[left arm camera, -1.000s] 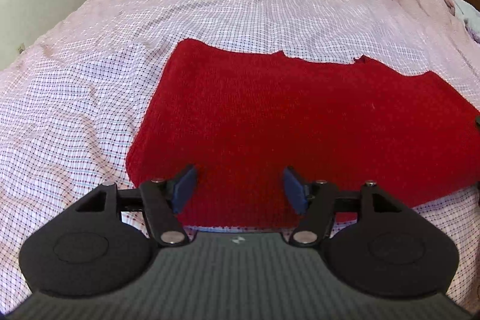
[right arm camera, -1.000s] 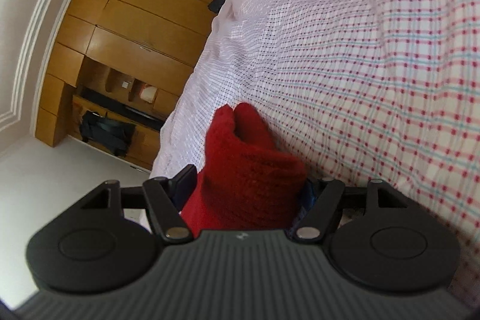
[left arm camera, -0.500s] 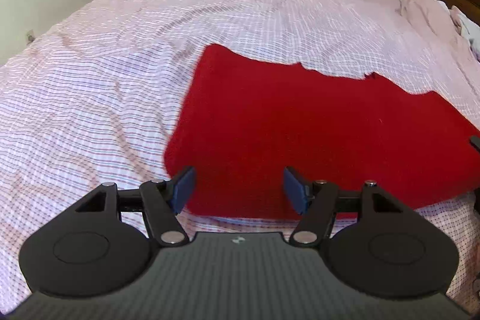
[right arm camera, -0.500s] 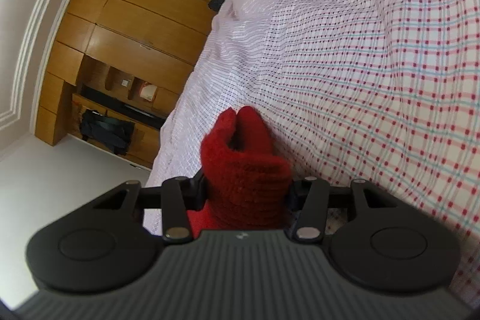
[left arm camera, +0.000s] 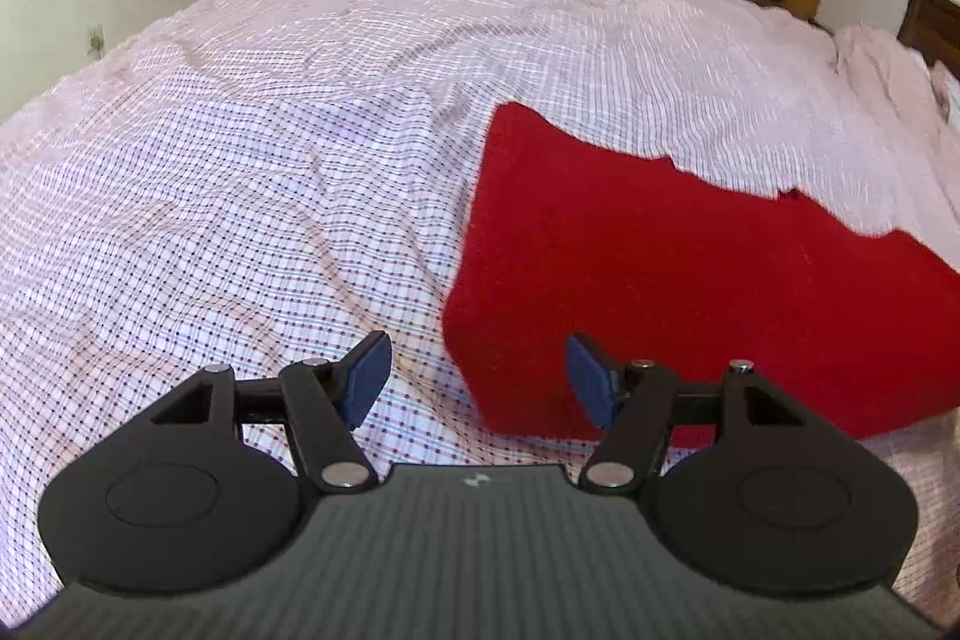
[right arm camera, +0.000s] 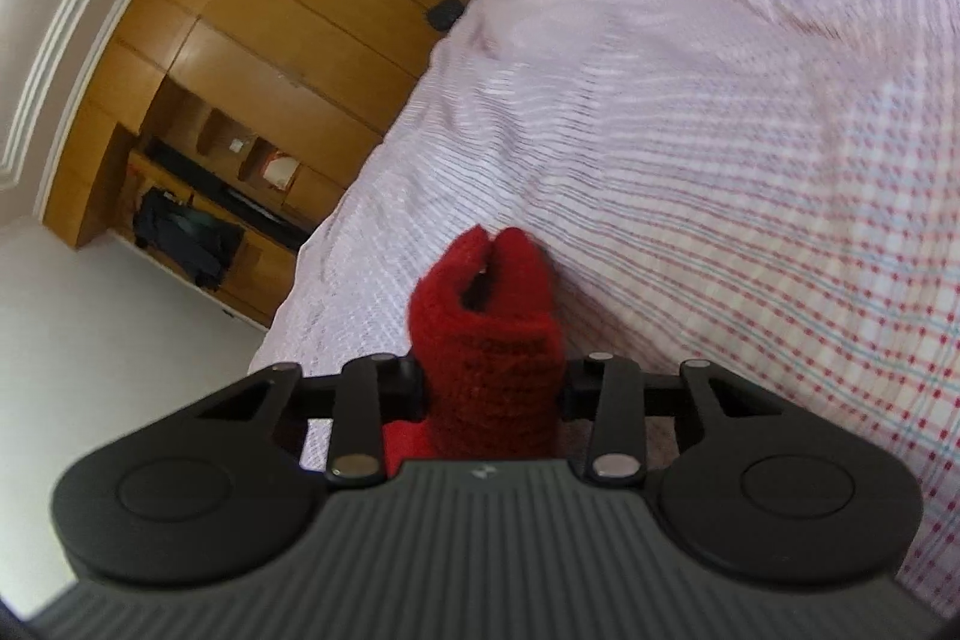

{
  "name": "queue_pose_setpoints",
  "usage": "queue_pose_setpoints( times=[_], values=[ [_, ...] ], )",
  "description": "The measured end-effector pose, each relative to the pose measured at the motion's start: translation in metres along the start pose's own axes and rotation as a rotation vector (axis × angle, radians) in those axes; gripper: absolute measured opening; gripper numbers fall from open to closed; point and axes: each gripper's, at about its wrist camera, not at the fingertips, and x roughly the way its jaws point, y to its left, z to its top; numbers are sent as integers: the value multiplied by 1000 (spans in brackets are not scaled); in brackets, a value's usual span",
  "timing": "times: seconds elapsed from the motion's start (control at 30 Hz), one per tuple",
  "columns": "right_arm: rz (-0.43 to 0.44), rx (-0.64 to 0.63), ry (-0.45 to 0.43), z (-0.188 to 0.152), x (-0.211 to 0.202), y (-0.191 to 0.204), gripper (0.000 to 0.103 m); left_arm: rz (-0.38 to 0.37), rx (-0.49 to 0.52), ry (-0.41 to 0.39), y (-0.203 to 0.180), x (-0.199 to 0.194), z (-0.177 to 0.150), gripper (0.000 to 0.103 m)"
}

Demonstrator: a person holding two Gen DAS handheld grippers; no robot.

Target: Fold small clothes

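Red knit garment (left arm camera: 690, 280): lies flat on the checked bedsheet (left arm camera: 240, 196), right of centre in the left wrist view; its near-left corner sits just beyond the left gripper.
Left gripper (left arm camera: 477, 379): hovers over the bed, its 2 blue pads (left arm camera: 366, 376) spread apart, nothing between them.
Right gripper (right arm camera: 495, 388): jaws closing on a bunched fold of the red knit, fabric squeezed between them.
Far background: wooden wardrobe (right arm camera: 270, 40).

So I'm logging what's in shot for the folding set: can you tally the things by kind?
Red knitted garment: 1, a bunched edge between the closing right gripper jaws
Checked bedsheet: 1
Grippers: 2, the left gripper open and empty
Wooden wardrobe: 1
Total: 5
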Motion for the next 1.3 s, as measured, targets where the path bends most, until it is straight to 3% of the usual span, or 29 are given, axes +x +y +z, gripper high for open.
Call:
queue_pose_setpoints(
  times=[0.2,0.4,0.63,0.8,0.97,1.2,1.3],
  values=[
    [29,-131,-11,3,-3,37,38,8,-13,-18,15,-3,4,70],
    [55,-232,-5,0,-1,70,37,34,41,-8,28,2,10,70],
    [52,-363,34,-5,3,111,37,-14,19,37,34,19,26,70],
    [54,-442,36,-18,1,140,37,-5,46,36,40,22,33,70],
    [51,-495,49,-41,8,171,36,12,-29,52,64,24,25,70],
    [182,-622,191,-97,23,190,36,59,-56,55,89,20,12,70],
    [224,-638,302,-122,39,180,36,50,-84,52,100,17,8,70]
  ],
)
